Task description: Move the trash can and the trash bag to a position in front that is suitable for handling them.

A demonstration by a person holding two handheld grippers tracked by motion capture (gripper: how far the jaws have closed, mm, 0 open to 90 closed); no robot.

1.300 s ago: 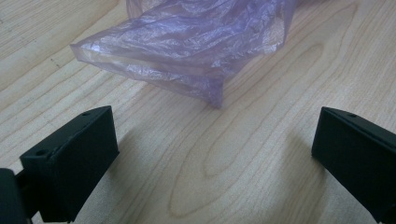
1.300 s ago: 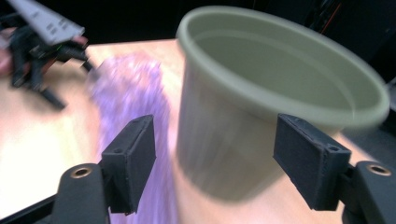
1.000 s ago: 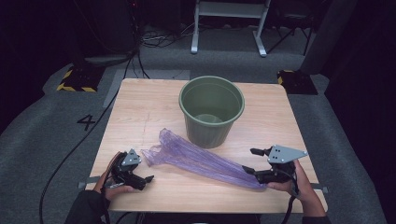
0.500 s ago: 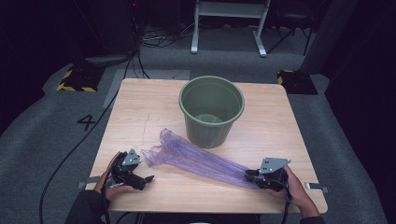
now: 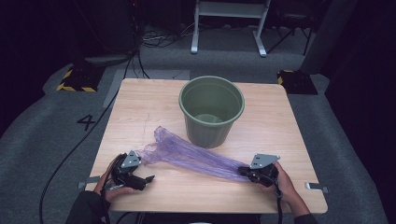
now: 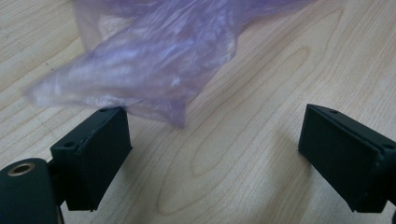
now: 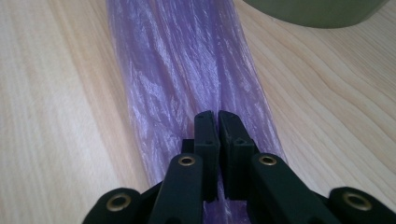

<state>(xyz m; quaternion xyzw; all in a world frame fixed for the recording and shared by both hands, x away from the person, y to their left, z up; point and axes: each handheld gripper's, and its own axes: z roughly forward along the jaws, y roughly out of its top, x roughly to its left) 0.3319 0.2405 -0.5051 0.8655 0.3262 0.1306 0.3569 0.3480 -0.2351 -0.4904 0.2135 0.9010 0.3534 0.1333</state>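
purple bag [image 5: 191, 156] stretched between my two tools

right tool [image 5: 246, 171] had just closed, clenched on the bag's end; left tool [image 5: 142, 178] stayed released, bag edge just beside one jaw on the worktop [image 5: 140, 107].

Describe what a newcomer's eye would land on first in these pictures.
A crumpled purple plastic bag stretches across the near half of the wooden table, in front of a green bucket standing upright. The right tongs are shut on the bag's right end, while the left tongs stand open at its other end.
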